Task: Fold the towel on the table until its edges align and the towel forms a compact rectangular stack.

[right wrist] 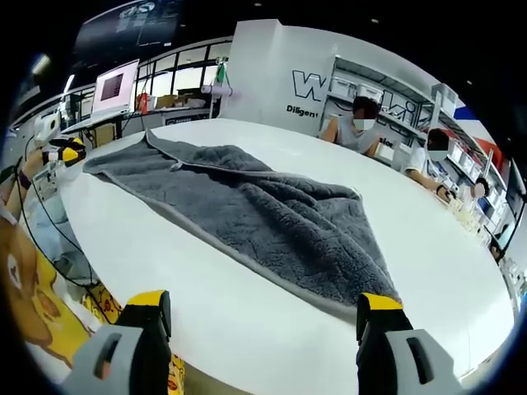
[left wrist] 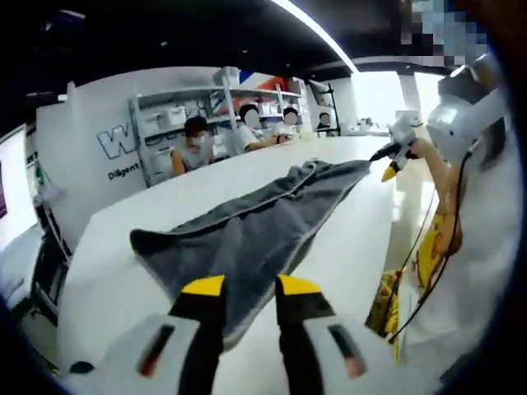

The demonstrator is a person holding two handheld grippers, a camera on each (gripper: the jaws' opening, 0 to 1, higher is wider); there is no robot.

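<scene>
Lying flat on table, grey towel, both tongs open

L gripper: jaws narrowly apart, low and fwd. R gripper: jaws spread wide, reaching fwd.

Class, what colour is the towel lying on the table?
The towel is dark grey with a paler grey edging, best seen in the right gripper view.
</scene>
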